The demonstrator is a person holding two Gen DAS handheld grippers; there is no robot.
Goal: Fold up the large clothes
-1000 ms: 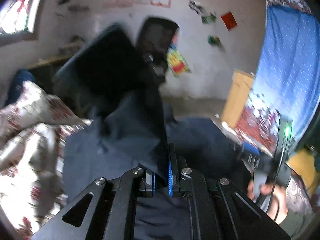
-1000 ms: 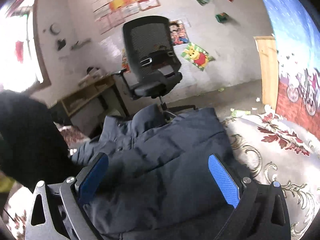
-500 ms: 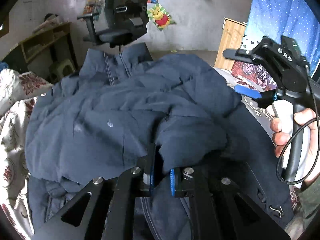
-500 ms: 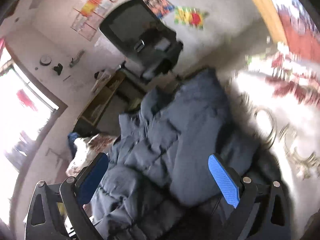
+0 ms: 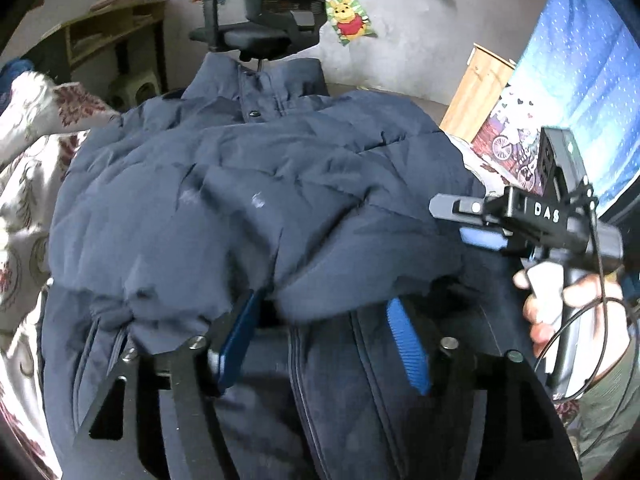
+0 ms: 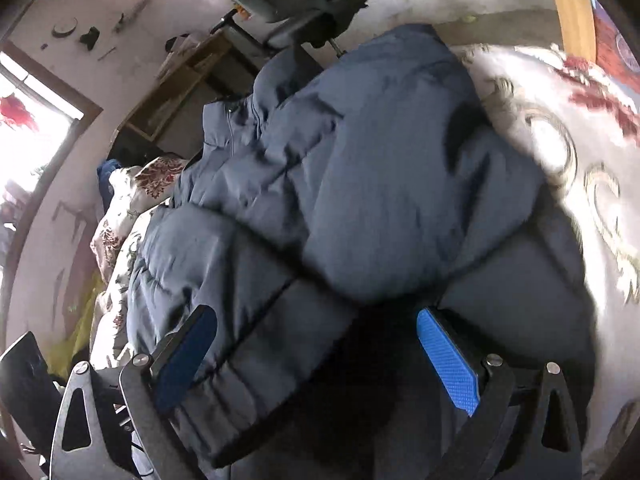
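A dark navy puffer jacket [image 5: 248, 184] lies spread on a floral bed cover, collar at the far end, one sleeve folded across its front. My left gripper [image 5: 324, 320] is open, its blue pads either side of the folded sleeve's end, holding nothing. My right gripper [image 6: 316, 340] is open low over the jacket [image 6: 384, 184] near its hem. It also shows in the left wrist view [image 5: 480, 224] at the jacket's right edge, held by a hand.
The white and red floral bed cover [image 6: 568, 128] shows to the right of the jacket and at the left [image 5: 24, 184]. A black office chair [image 5: 272, 20], a wooden shelf [image 5: 112, 28] and a wooden board [image 5: 476, 92] stand beyond the bed.
My left gripper laid the sleeve across the jacket's front, then opened and let it go. My right gripper, open throughout, swung down closer over the jacket.
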